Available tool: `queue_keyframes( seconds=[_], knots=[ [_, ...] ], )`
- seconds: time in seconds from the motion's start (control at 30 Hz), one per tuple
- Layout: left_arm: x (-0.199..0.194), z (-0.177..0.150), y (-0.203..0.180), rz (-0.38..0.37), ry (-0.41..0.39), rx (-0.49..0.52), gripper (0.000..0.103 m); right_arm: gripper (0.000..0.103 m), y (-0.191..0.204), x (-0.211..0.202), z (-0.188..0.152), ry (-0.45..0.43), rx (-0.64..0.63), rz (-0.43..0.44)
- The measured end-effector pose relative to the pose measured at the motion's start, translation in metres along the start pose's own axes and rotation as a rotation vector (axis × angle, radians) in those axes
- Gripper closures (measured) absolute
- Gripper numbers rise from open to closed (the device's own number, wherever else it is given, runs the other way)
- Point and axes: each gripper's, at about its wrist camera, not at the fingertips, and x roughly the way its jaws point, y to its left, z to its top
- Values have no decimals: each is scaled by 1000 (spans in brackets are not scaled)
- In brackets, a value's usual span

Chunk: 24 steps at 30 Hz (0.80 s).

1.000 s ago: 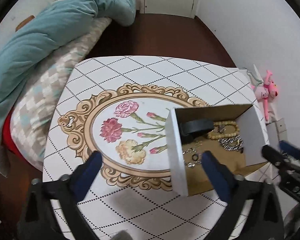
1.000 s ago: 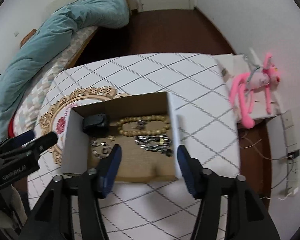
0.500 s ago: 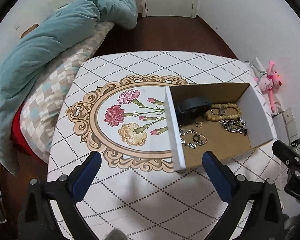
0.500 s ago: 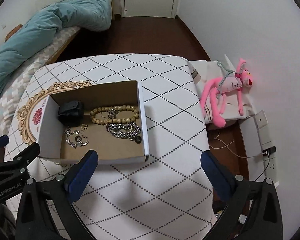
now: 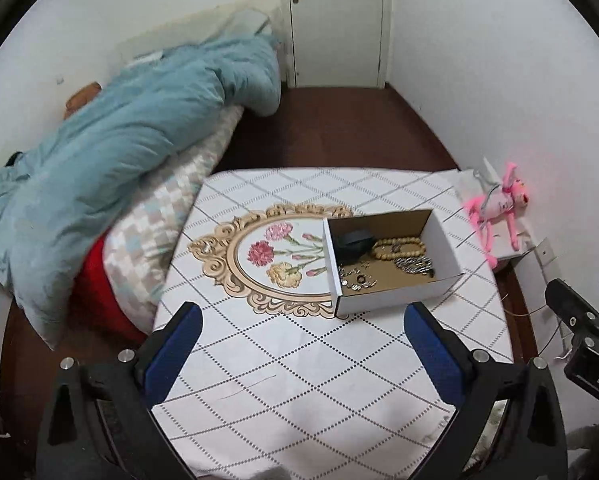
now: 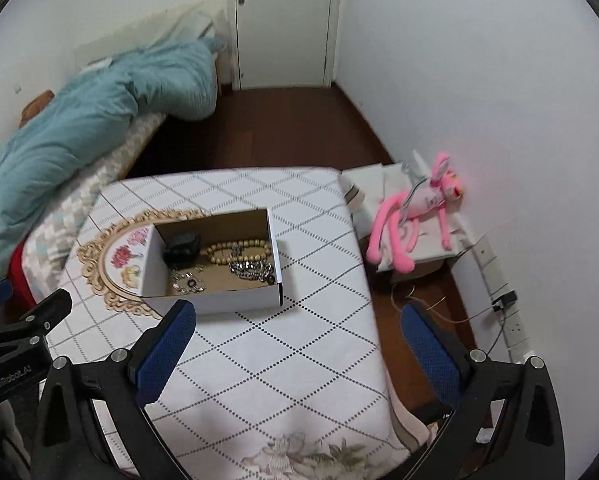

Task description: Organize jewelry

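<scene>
Now both my claws, left claw (image 5: 297, 344) and right claw (image 6: 295, 344), hang spread wide and empty above the tabletop (image 6: 299, 360); right jaws have just been opening. Jewelry sits gathered inside the open box (image 6: 215, 300), so pieces stay contained.

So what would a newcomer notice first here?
Probably the open white cardboard box on the diamond-patterned tablecloth, holding a tan bead string, silver chain and a black pouch-like item. Next, the pink plush toy by the right wall.
</scene>
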Motion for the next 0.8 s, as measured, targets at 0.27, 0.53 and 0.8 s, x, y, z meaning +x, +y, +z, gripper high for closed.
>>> queue_keyframes(
  seconds=[0.27,0.53,0.8],
  knots=[
    [-65,0,2,-40,-81,11,0,0,-2,-84,-2,-115,14,-8],
    [-90,0,8,-62,-104,-8,0,0,1,-132,-2,-181,15,-2],
    [-96,6,11,-62,-107,-25,0,0,2,-139,-1,-169,23,7]
  ],
)
